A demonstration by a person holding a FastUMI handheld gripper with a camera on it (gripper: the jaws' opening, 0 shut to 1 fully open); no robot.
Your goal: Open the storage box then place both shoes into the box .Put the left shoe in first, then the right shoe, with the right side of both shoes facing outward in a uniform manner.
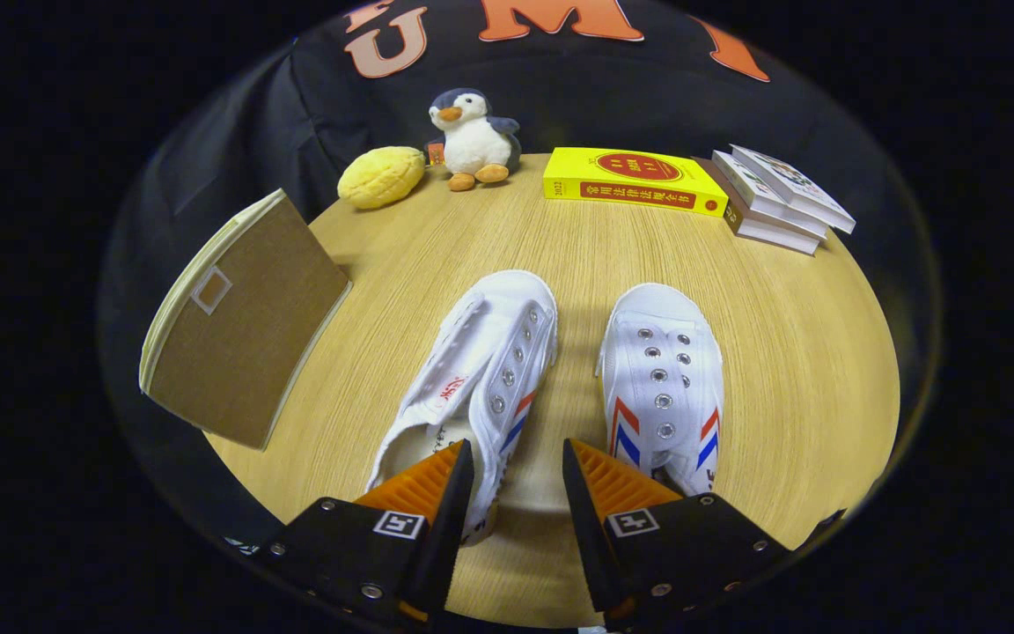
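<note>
Two white canvas shoes lie on the round wooden table, toes pointing away from the gripper; the left shoe is tipped onto its side so its opening and tongue face up and to the left, its row of eyelets and red-and-blue stripes turned toward the gap between the pair; the right shoe sits upright just beside it, apart from it, its eyelets on top and striped chevrons on both flanks. The gripper hovers over the heels with its jaws spread and nothing between them but bare table; one finger overlaps the heel of the left shoe, the other the heel of the right shoe, and I cannot tell whether either one touches. To the left of the shoes stands the storage box, a brown fabric box with a small label window on its top, its lid down. Beyond the shoes, along the far edge of the table, sit a yellow bread-shaped plush, a penguin plush, a yellow book and a stack of books.
</note>
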